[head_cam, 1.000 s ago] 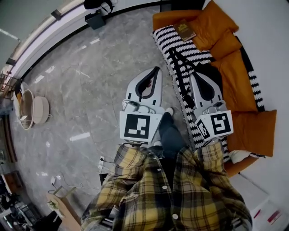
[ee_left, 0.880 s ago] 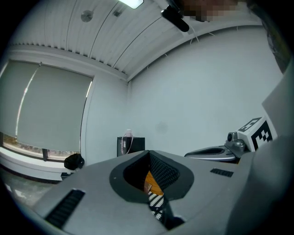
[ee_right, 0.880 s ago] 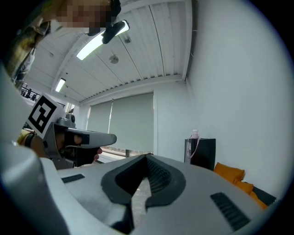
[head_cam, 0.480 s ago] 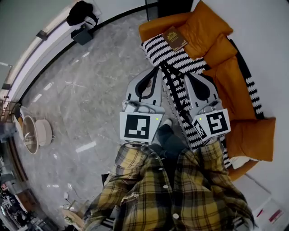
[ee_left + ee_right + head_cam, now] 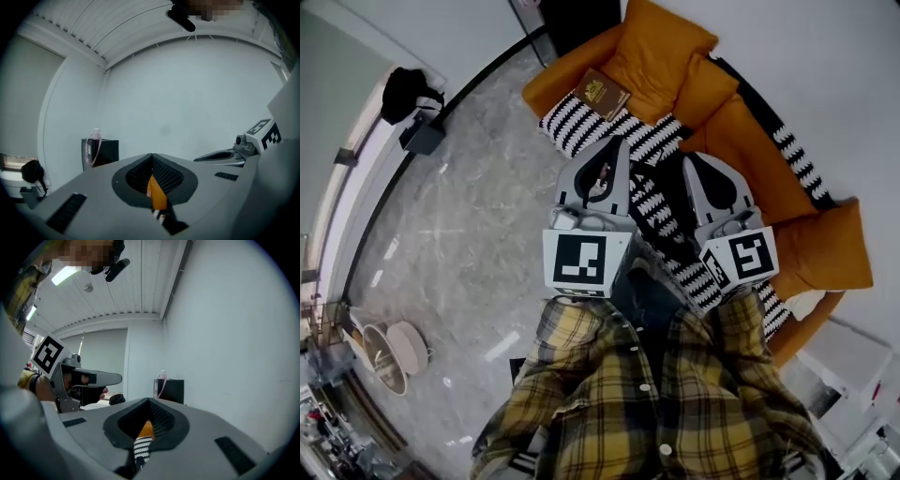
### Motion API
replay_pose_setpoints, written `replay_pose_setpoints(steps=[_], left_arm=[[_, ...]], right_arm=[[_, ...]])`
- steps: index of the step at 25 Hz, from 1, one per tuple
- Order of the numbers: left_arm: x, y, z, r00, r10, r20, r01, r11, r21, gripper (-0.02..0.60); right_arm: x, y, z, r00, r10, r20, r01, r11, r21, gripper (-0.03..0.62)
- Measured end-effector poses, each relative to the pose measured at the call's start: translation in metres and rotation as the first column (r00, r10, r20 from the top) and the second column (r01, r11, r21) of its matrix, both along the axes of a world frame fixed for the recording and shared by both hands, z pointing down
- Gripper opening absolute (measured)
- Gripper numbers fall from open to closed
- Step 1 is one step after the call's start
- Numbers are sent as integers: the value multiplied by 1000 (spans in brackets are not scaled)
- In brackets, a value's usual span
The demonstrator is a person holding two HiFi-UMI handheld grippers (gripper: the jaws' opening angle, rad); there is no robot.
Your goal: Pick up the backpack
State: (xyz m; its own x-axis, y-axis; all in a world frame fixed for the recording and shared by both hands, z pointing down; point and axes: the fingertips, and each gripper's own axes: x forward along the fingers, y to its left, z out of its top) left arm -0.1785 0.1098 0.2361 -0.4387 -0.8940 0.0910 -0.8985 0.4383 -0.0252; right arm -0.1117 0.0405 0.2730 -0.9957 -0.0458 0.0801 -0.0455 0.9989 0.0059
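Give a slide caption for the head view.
Person in plaid shirt points shut left gripper and right gripper toward orange sofa bearing striped blanket and book.

Backpack (image 5: 671, 202) mostly out of sight behind left gripper (image 5: 619, 142) and right gripper (image 5: 689, 157)

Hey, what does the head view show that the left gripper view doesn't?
Head view only: a book, the marble floor, a plaid shirt. Left gripper view only: a pale bottle, the slatted ceiling. Both: the shut left gripper, the right gripper, and the orange sofa with its striped blanket, just a sliver past the left jaws.
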Motion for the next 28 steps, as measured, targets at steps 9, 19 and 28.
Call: replay_pose_setpoints(steps=[9,19,28], left_arm=[[-1,-132,21,957,290,-32,-291,956,-31,17],[32,-242,59,765,635,-103,-643,762,-78,17],[67,-267,67,656,747,-108,-754,651,-82,17]], right_arm=[[42,-112,19,937,346,-47,-348,937,-19,14],[107,-175,48,695,709,-122,-716,698,-18,15],[137,-177,54,584,801,-131,-810,586,-21,15]])
